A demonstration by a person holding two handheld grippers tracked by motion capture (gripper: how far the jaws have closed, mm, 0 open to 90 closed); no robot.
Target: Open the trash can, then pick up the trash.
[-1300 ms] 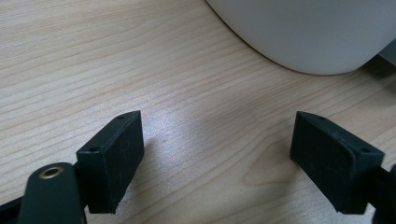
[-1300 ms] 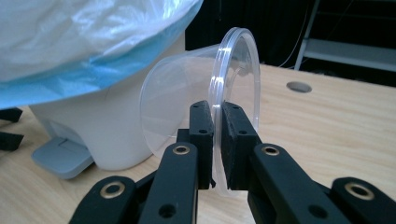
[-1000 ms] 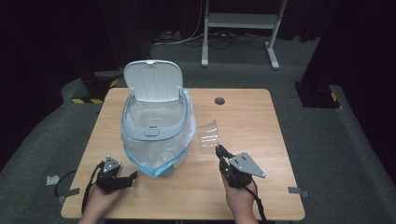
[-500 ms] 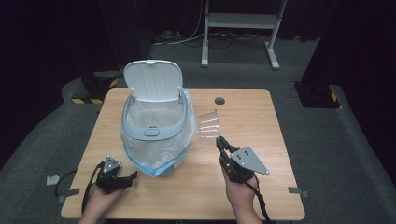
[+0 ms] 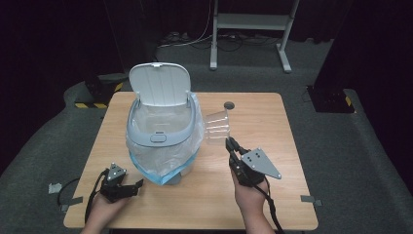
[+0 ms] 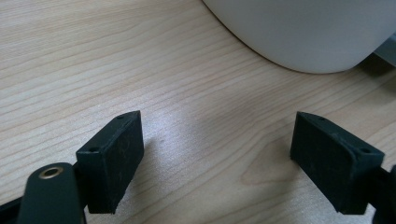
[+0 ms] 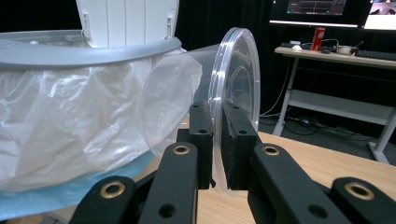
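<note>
One clear cup (image 5: 217, 127) pinched by the right gripper (image 5: 231, 145) (left gripper (image 6: 219, 154) gapes), one bin (image 5: 163, 137).

Honestly there's no lettering I can actually make out here. The monitors (image 7: 317, 7) in the right gripper view have something lit up on screen, but it's way too small and blurry to make out a single word. The red can (image 7: 319, 38) on the desk (image 7: 336, 57) under them probably has a brand on it, same problem though, just a red blob. The yellow-and-black hazard stripes (image 5: 87, 105) on the floor are a marking, not text.
</note>
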